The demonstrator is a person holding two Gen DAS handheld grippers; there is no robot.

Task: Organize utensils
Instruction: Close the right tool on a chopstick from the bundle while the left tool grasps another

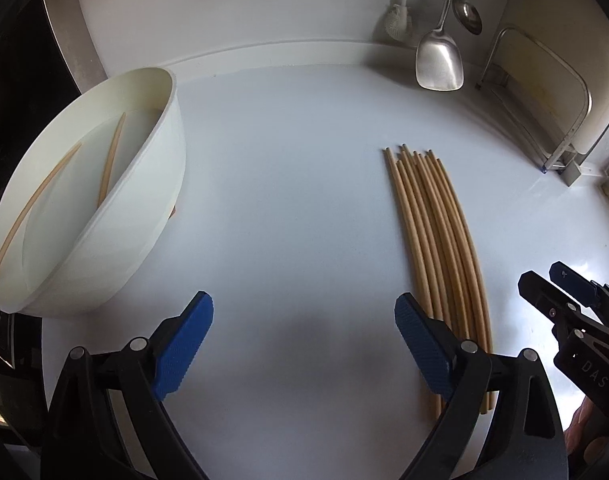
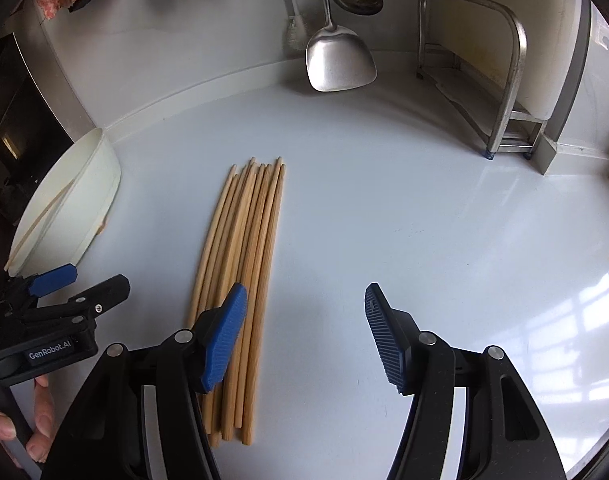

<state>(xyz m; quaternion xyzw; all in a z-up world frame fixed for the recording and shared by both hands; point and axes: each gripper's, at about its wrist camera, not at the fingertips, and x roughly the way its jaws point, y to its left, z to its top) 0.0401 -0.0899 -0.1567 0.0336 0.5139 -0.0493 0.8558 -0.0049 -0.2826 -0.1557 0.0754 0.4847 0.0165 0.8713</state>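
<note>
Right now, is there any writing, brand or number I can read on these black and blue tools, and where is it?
"GenRobot.AI": white label on the black body of the left hand-held gripper, right wrist view.
"DAS": raised letters on the black body of the right hand-held gripper, left wrist view; cut off, possibly part of a longer word.
Nothing else readable.

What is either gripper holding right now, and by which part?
Nothing is held. The left gripper and right gripper are both open and empty; the row of pale wooden chopsticks lies loose on the white countertop.

Soft daylight, window glare on counter (image 2: 584, 312) (fisheye-warped edges)
</note>
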